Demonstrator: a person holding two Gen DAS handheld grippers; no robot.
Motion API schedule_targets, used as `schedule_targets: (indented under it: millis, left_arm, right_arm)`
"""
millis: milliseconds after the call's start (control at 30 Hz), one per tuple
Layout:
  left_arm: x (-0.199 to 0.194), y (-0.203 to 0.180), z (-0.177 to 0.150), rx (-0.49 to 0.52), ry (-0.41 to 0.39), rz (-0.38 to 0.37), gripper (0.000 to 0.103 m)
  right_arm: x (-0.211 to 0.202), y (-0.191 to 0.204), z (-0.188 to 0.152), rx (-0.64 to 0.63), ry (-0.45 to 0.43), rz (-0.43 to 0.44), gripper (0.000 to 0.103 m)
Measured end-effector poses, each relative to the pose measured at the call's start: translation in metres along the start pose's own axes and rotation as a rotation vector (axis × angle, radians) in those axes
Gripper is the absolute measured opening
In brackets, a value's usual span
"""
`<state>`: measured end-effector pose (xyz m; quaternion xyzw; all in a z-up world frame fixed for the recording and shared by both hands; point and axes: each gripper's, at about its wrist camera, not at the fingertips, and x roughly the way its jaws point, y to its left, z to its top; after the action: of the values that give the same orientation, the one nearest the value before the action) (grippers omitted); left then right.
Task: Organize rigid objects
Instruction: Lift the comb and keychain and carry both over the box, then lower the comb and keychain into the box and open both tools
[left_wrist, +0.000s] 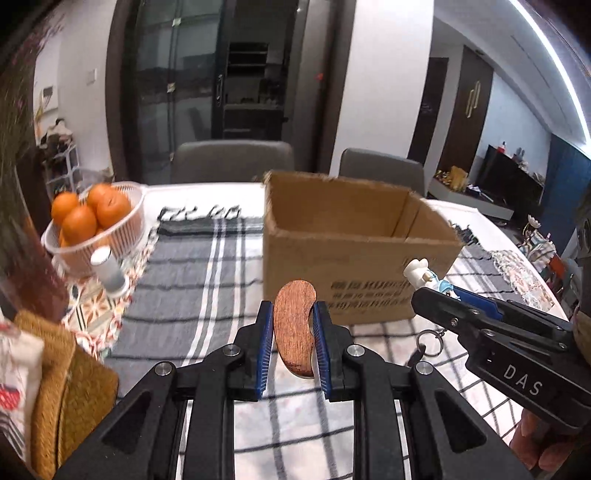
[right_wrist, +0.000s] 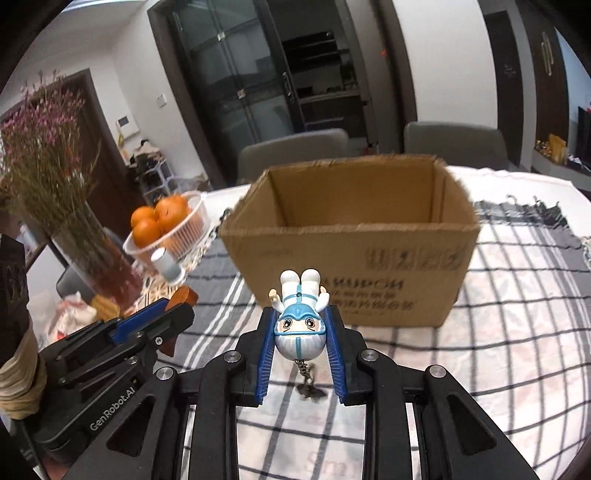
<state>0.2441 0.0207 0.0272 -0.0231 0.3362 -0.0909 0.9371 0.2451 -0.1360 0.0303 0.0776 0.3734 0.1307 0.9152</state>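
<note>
Above the checked grey-and-white tablecloth (left_wrist: 207, 266), both grippers hung in front of the open brown cardboard box (right_wrist: 351, 243); left gripper (left_wrist: 293, 332) was clamped on a reddish-brown, kidney-shaped wooden piece (left_wrist: 294, 325), held upright between the blue pads, grain visible, a pale edge at its lower end; whether it was a handle or a whole object could not be told; right gripper (right_wrist: 300, 332) was clamped on a small white-and-blue plastic figurine keychain (right_wrist: 300, 317), head down, legs toward the box, blue visor, painted eyes, short chain and ring dangling below, the ring blurred; box print was upside down and smeared, unreadable; box floor was hidden by its near wall; at the left, a clear plastic basket of oranges (left_wrist: 92, 218) and a small white cylinder (left_wrist: 107, 271) stood blurred; glass vase of dried pink flowers (right_wrist: 66, 184) was partly cut off.
</note>
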Motion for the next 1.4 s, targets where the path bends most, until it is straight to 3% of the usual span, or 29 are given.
schedule_targets:
  millis: [400,867,1133,1400]
  left_arm:
    - [-0.018,-0.026,0.051,0.063,-0.073,-0.039,0.022]
    - [0.006,-0.041,0.097,0.093,-0.028,-0.088,0.022]
    - [0.027,-0.046,0.121,0.128,0.013,-0.056,0.022]
    - [0.064,-0.048,0.136,0.170,0.109,0.001,0.022]
  right_arm:
    - [-0.038,-0.017,0.042,0.026,-0.091,-0.042,0.028]
    - [-0.041,-0.020,0.086,-0.024,-0.119,-0.072,0.028]
    - [-0.024,-0.026,0.114,-0.065,-0.084,-0.087,0.028]
    - [0.011,-0.038,0.131,-0.073,0.017,-0.107,0.028]
